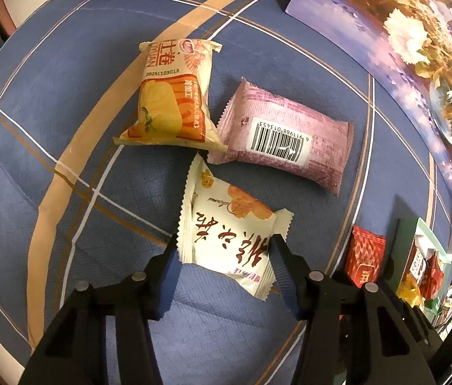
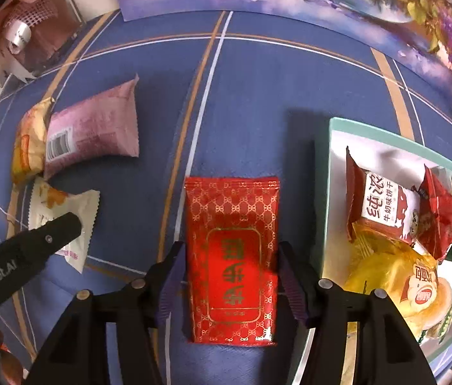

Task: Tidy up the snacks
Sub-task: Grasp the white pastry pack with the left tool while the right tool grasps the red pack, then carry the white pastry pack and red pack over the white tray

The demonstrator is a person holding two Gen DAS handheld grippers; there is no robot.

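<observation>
My left gripper (image 1: pixel 222 253) is open around a white snack packet (image 1: pixel 229 227) that lies on the blue cloth; its fingers stand at the packet's two sides. Beyond it lie an orange-yellow packet (image 1: pixel 171 96) and a pink packet (image 1: pixel 287 138). My right gripper (image 2: pixel 229 263) is open around a red patterned packet (image 2: pixel 230 256) flat on the cloth, fingers at either side. The left gripper's finger shows in the right wrist view (image 2: pixel 49 237) over the white packet (image 2: pixel 65 215). The pink packet (image 2: pixel 97 125) and orange packet (image 2: pixel 30 141) lie at the left there.
A pale green tray (image 2: pixel 332 160) at the right holds several snacks: a red-white biscuit pack (image 2: pixel 383 208), a red pack (image 2: pixel 438 218), a yellow bag (image 2: pixel 396 276). A floral picture (image 1: pixel 402 48) stands along the back. A glass container (image 2: pixel 39 41) sits far left.
</observation>
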